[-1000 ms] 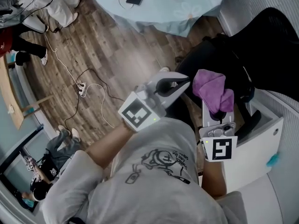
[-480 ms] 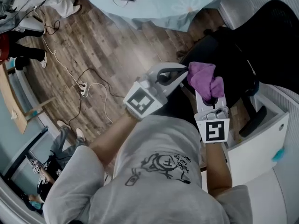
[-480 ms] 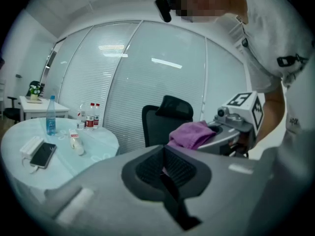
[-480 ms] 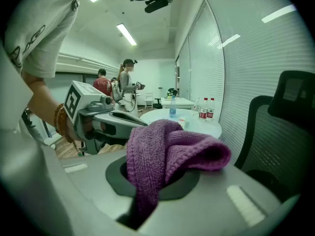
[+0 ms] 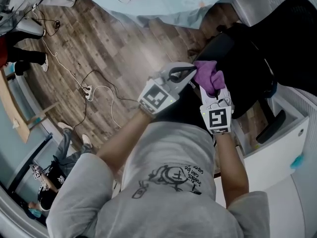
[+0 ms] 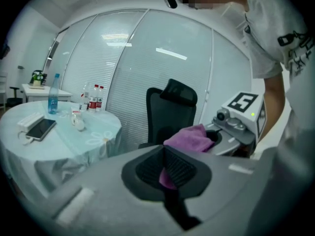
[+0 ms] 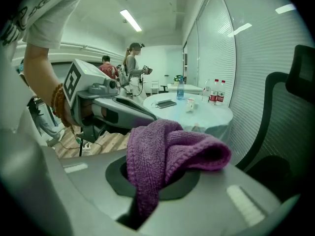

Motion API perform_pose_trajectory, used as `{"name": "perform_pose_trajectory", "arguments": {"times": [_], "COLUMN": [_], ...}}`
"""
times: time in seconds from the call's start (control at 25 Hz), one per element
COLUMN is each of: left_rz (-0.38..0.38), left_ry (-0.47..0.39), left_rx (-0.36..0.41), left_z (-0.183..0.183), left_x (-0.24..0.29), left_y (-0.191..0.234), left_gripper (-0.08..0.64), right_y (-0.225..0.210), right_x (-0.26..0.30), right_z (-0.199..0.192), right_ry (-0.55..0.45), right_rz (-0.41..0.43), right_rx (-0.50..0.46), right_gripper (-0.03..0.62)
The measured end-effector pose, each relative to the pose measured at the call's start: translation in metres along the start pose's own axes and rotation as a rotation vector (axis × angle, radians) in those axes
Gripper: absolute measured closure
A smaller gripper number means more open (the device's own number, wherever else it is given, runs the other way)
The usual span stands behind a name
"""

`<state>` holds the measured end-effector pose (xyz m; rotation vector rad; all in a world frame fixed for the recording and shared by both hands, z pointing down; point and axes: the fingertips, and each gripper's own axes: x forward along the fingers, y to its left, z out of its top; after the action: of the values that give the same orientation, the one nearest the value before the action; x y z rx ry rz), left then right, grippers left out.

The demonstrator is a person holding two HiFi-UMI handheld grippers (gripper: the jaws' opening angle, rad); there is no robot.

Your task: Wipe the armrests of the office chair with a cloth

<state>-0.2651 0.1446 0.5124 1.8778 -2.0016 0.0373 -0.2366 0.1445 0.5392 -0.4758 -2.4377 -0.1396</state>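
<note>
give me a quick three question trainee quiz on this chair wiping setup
1. True or false: the right tool is shut on the purple cloth.
2. What lies on the round table? A) phone; B) laptop; C) plate.
3. Fill in: the office chair is coloured ___.
Key: 1 true; 2 A; 3 black.

Your cloth [image 7: 167, 146]: rough, matt purple knit. Your right gripper [image 7: 147, 195] shell: smooth matt grey plastic. Floor [image 5: 114, 48]: wood-grain planks. Tablecloth [image 5: 163, 4]: smooth, faint sheen.
</note>
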Motion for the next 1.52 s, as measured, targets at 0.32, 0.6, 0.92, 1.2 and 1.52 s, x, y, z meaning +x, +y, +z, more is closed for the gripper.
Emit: {"name": "perform_pose_trajectory", "arguments": {"times": [0.32, 0.6, 0.92, 1.2, 1.52], "left_rz": [-0.01, -0.02, -0.034, -0.041, -0.042], "left_ry": [0.05, 0.064, 0.07, 0.077, 0.082], "left_rx": [-0.024, -0.037, -0.036, -0.039, -0.038], "left_z": [-0.028, -0.035, -0.035, -0.038, -0.038], "left_x": [0.009, 0.01, 0.012, 0.01, 0.008], "left_y": [0.005, 0.004, 0.004, 0.005, 0.004], "left_gripper": [0.558, 0.558, 0.558, 0.558, 0.558], "right_y": [0.008, 0.003, -0.06, -0.133, -0.169], "right_x": [0.035, 0.038, 0.045, 0.062, 0.073], "right_z": [-0.055, -0.055, -0.057, -0.053, -0.047], "right_ry": [0.109, 0.116, 0.159, 0.189, 0.209], "right_rz": [0.041, 0.042, -0.037, -0.079, -0.11], "right_rx": [-0.025, -0.052, -0.08, -0.132, -0.115], "right_gripper": [0.561, 0.561, 0.561, 0.561, 0.561]}}
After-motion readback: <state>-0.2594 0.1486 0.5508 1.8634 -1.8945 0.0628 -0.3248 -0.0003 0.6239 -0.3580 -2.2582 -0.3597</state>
